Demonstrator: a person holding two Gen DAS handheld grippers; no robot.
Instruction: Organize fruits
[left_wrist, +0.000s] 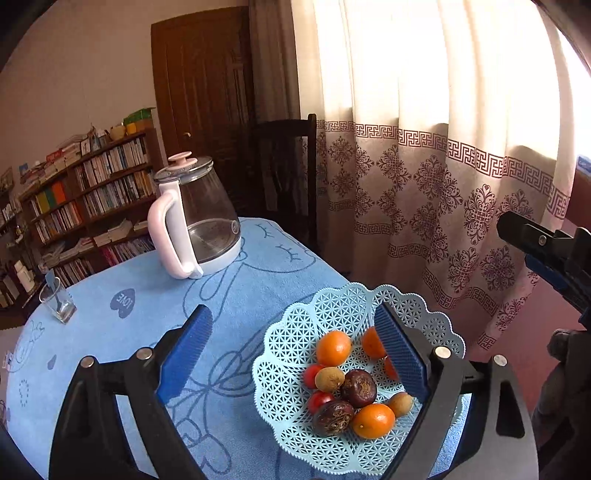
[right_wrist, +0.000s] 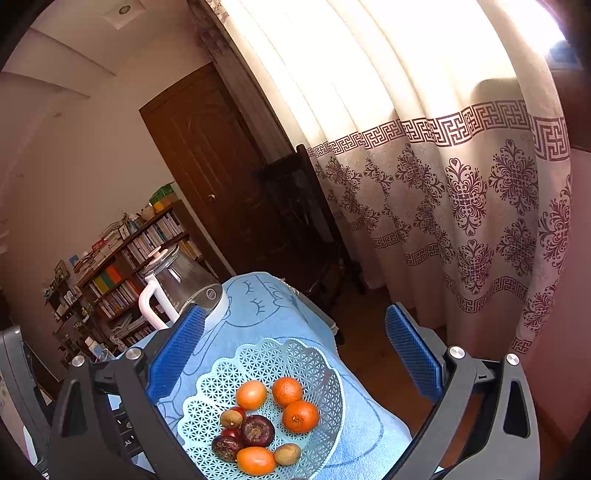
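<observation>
Left gripper gapes wide, holding nothing; its right finger hides some oranges from me; blue-clothed counter, curtain beyond.

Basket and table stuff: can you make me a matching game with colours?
Things:
1. basket
2. kettle handle
3. tangerine
4. door

Colours:
A. orange
B. brown
C. light blue
D. white

Pairs: 1-C, 2-D, 3-A, 4-B
</observation>
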